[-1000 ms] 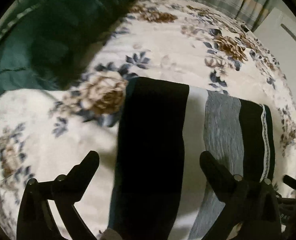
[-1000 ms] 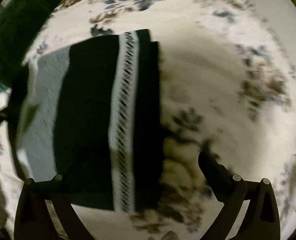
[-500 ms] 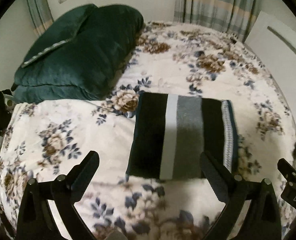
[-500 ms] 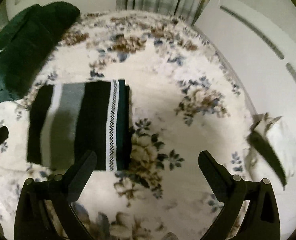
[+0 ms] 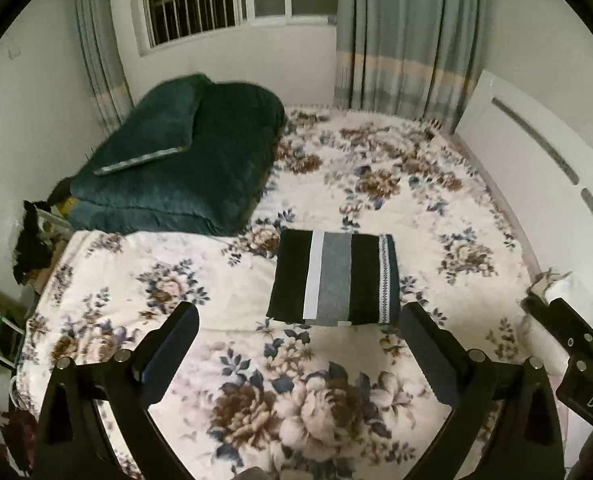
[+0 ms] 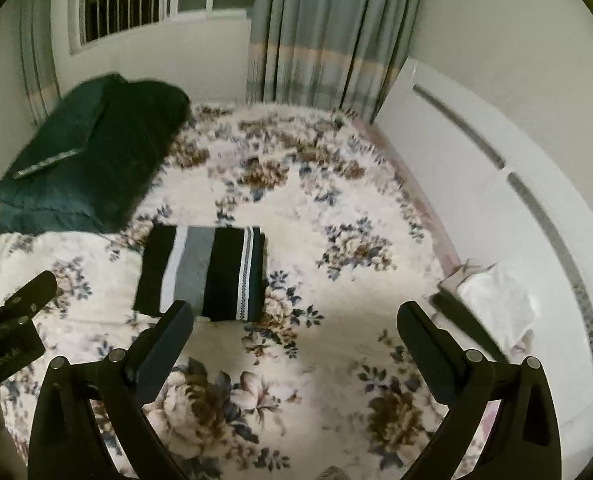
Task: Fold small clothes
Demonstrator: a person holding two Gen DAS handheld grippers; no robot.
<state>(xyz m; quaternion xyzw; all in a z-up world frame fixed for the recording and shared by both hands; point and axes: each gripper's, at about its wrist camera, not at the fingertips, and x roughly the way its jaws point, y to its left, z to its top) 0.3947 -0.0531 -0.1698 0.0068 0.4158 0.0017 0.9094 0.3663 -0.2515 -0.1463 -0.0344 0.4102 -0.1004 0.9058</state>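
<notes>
Filling most of both views: the bed (image 5: 436, 216) with its flowery blanket. Sitting at about 10 o'clock on it: a big dark green quilt (image 5: 184, 156), folded up. Lying near the middle, a bit toward 12 o'clock from the left gripper: the striped cloth (image 5: 334, 278), already folded into a neat flat block, with black, white and grey bands and a zigzag trim on one side. Resting at 3 o'clock by the bed edge: a small white bundle (image 6: 496, 300), maybe the next piece, too blurry for telling.

Hovering over the blanket near 6 o'clock: the left gripper (image 5: 296, 344), fingers spread wide, holding nothing. Hovering just the same: the right gripper (image 6: 294, 336), wide apart and empty, with the striped cloth at about 11 o'clock from it.

Looking soft, light and floppy, that cloth. Probably best pinching at a corner or along the thick folded edge, not the middle, and lifting slowly for keeping the folds together.
</notes>
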